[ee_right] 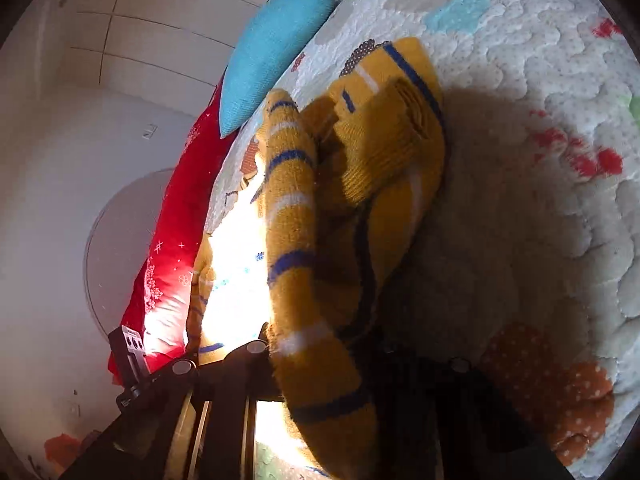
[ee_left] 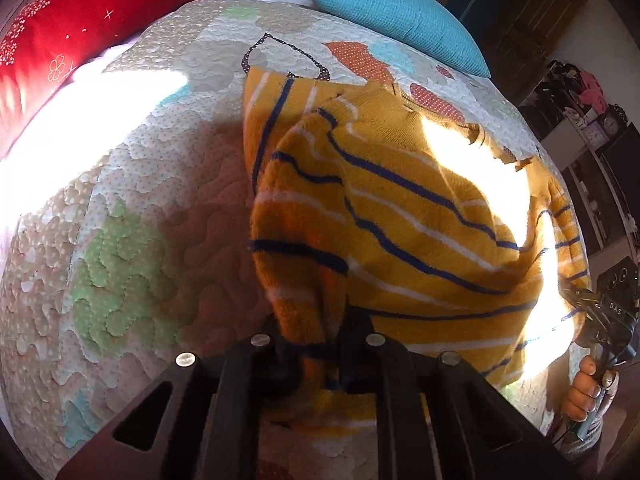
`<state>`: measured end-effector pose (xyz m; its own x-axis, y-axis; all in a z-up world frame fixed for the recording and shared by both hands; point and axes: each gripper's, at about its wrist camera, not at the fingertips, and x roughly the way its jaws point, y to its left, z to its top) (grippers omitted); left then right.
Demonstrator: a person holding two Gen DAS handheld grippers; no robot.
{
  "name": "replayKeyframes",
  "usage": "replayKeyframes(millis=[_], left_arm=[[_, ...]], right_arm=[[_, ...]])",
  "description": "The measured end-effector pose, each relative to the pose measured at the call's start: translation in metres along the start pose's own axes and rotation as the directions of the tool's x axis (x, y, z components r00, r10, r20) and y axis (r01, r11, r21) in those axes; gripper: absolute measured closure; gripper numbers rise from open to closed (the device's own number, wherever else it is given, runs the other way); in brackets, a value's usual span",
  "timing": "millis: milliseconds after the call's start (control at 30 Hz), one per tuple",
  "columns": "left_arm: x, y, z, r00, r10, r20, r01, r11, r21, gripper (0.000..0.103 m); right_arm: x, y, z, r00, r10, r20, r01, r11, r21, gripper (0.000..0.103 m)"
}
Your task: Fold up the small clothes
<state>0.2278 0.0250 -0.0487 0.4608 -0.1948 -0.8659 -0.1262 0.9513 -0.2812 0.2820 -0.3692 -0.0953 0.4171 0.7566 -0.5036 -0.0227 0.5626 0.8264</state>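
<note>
Left wrist view: the left gripper (ee_left: 316, 354), jaws clamped on the yellow striped sweater (ee_left: 400, 216).
Right wrist view: the right gripper (ee_right: 320, 364), jaws pinched on the same sweater.
Bed: the quilt (ee_left: 132, 216) is partly covered by the lifted knit.

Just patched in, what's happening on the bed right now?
A person is partway through folding a small yellow striped sweater on the quilted bedspread. The left gripper is shut on one edge of the knit, and the right gripper is shut on another part, lifting it off the quilt. A red pillow and a teal cushion lie at the far end.
</note>
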Motion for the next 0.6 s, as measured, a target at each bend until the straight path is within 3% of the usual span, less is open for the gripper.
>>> replayKeyframes(millis=[67, 233, 333, 400, 433, 500, 600], left_arm=[[-0.015, 0.002, -0.004, 1.000, -0.022, 0.001, 0.022, 1.000, -0.017, 0.089], [-0.030, 0.002, -0.036, 0.996, -0.085, -0.030, 0.083, 0.995, -0.057, 0.089], [-0.020, 0.009, -0.053, 0.998, -0.044, -0.035, 0.041, 0.995, -0.086, 0.077], [-0.023, 0.026, -0.059, 0.996, -0.084, -0.018, 0.081, 0.984, -0.156, 0.067], [-0.028, 0.033, -0.062, 0.995, -0.102, -0.007, 0.099, 0.979, -0.179, 0.066], [-0.044, 0.040, -0.067, 0.997, -0.062, 0.036, 0.067, 0.981, -0.180, 0.053], [-0.072, 0.037, -0.078, 0.988, 0.073, 0.138, -0.055, 0.990, -0.126, 0.050]], right_arm=[[-0.022, 0.001, 0.004, 0.999, 0.034, 0.008, -0.034, 0.999, -0.003, 0.092], [-0.063, -0.011, -0.012, 0.999, 0.036, -0.013, -0.036, 0.999, -0.005, 0.092], [-0.062, -0.027, -0.029, 0.997, -0.061, -0.041, 0.060, 0.998, -0.027, 0.089], [-0.072, -0.032, -0.033, 0.999, -0.037, -0.014, 0.037, 0.999, -0.001, 0.084], [-0.081, -0.028, -0.034, 0.999, -0.054, 0.008, 0.054, 0.999, -0.003, 0.075], [-0.101, -0.010, -0.032, 0.985, -0.136, 0.106, 0.144, 0.987, -0.070, 0.071], [-0.116, 0.030, -0.025, 0.961, -0.175, 0.216, 0.216, 0.959, -0.183, 0.071]])
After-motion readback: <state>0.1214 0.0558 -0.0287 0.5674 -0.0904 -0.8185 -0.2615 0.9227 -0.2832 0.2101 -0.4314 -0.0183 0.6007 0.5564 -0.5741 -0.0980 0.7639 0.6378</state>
